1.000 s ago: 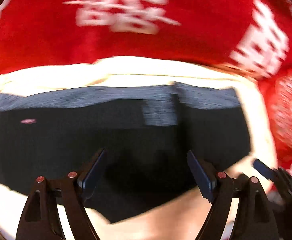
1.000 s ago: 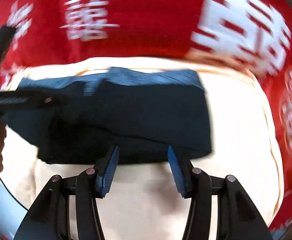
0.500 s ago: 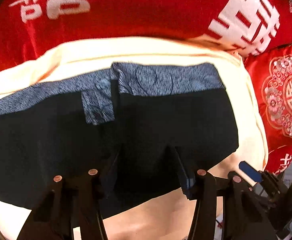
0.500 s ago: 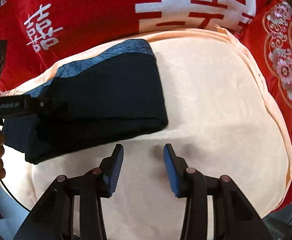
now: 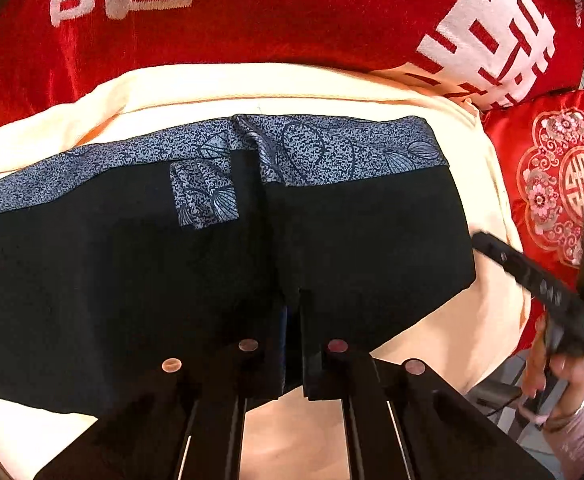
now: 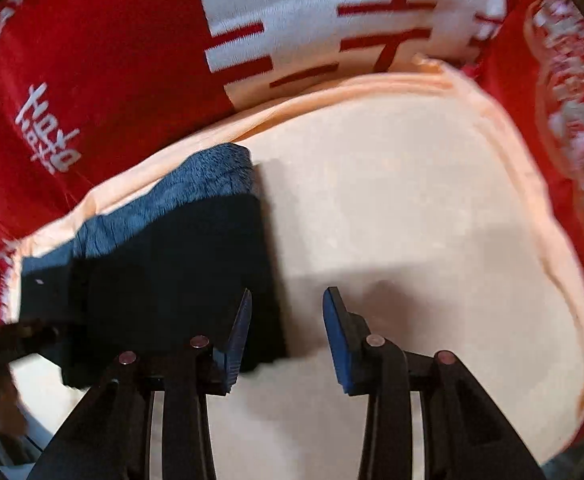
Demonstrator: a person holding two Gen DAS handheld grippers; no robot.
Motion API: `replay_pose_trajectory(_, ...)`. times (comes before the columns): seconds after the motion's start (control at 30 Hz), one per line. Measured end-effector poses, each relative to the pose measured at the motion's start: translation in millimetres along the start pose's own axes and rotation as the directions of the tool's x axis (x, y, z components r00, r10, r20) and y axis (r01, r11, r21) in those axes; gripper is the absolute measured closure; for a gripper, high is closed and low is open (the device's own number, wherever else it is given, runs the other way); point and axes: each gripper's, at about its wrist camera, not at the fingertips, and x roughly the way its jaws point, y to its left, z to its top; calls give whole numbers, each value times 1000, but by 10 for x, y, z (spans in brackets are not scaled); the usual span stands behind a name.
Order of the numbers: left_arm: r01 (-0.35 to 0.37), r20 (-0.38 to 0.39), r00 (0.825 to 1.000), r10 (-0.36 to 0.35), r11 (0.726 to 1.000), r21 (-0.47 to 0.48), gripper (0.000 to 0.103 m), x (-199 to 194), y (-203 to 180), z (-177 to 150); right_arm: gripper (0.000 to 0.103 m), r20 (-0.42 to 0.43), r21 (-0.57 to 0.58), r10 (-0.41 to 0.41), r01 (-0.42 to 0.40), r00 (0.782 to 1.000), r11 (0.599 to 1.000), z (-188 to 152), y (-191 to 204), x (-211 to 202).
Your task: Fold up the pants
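Observation:
Black pants (image 5: 132,280) with a grey patterned waistband (image 5: 332,148) lie folded on a cream cloth (image 5: 292,88). My left gripper (image 5: 292,304) points down at their near edge and is shut on a pinch of the black fabric. The right gripper (image 5: 532,276) shows at the right of this view, held by a hand (image 5: 552,364). In the right wrist view the right gripper (image 6: 288,292) hovers over the right end of the pants (image 6: 172,260). Its jaws are closing. The pants' right edge lies under its left finger (image 6: 240,332); the pads press on nothing.
A red cloth with white characters (image 5: 292,20) lies behind the cream cloth (image 6: 412,200). A red embroidered cushion (image 5: 560,184) sits at the right. The left gripper's dark body (image 6: 12,332) shows blurred at the left of the right wrist view.
The left jaws came together and shut on the pants' near edge. The right gripper slid from the pants' near edge to their right end, rolled, and narrowed its jaws.

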Motion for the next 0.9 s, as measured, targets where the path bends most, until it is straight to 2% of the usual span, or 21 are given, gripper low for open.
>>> replay_pose_trajectory(0.13,-5,6,1000,5,1000,26,97,-51,15,-75,63,-20,-64,29,-30,999,997,-135,235,-13)
replay_pose_trajectory(0.17,-5,6,1000,5,1000,24,97,-51,34,-102,63,-35,-97,11,-15,999,995,-200,314,25)
replay_pose_trajectory(0.23,-17,-5,1000,17,1000,9,97,5,54,-137,63,1,-214,-88,87,996,973,-319,518,76)
replay_pose_trajectory(0.3,-23,8,1000,23,1000,2,97,29,69,-160,61,6,-237,-116,114,993,965,-324,589,78)
replay_pose_trajectory(0.47,-19,41,999,19,1000,6,97,-10,64,-176,59,-14,-188,-54,50,998,981,-265,522,-55)
replay_pose_trajectory(0.57,-26,81,996,27,999,-19,96,-115,87,-193,58,28,-262,-66,71,997,962,-339,657,-173)
replay_pose_trajectory(0.63,-14,93,996,17,999,-35,96,-189,132,-214,47,68,-369,-59,80,996,926,-445,862,-241)
replay_pose_trajectory(0.7,-37,103,994,41,998,-42,96,-239,187,-239,41,99,-484,-40,83,994,871,-579,1112,-256)
replay_pose_trajectory(0.77,-95,106,989,101,994,-55,96,-258,273,-264,41,114,-571,-32,91,993,816,-697,1344,-224)
replay_pose_trajectory(0.83,-120,95,987,127,990,-78,96,-238,373,-277,41,129,-643,-25,102,991,759,-816,1584,-138)
replay_pose_trajectory(0.9,-144,80,985,154,983,-115,96,-216,524,-301,41,131,-679,-2,91,991,728,-886,1757,-70)
